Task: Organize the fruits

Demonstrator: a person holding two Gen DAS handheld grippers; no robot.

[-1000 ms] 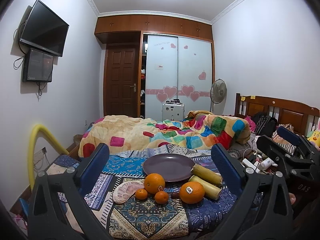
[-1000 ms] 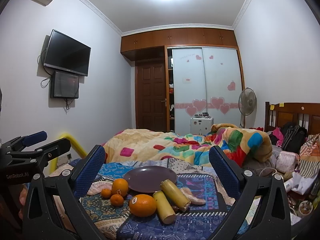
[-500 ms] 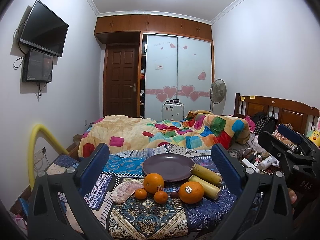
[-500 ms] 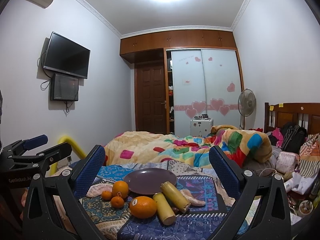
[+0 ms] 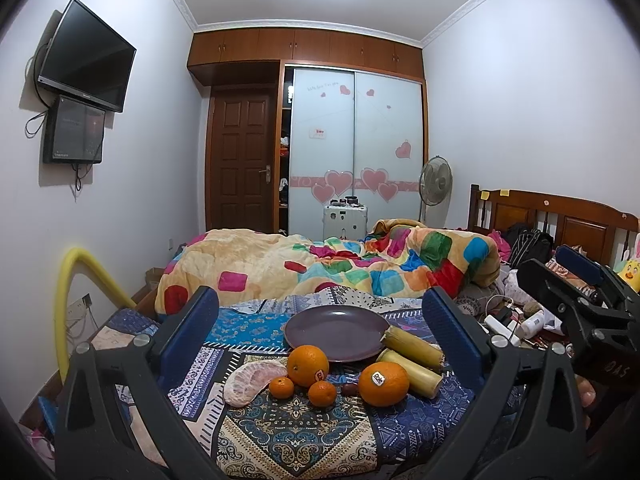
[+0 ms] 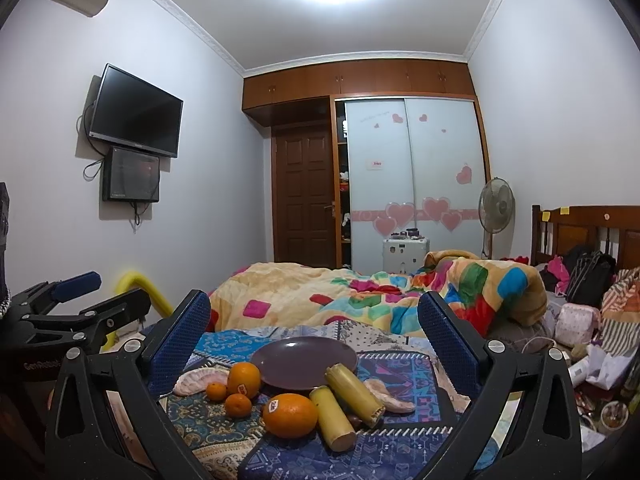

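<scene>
Almost nothing has shifted in the past second: at lower centre, our left gripper (image 5: 320, 340) and right gripper (image 6: 314, 340) still hover spread wide and empty, oranges (image 5: 307, 365) and sugarcane (image 5: 412, 350) unmoved beside the bare purple plate (image 5: 336, 332), sorting unstarted.

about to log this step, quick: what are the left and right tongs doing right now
Left tongs: open, holding nothing, above the fruit.
Right tongs: open, holding nothing.
</scene>
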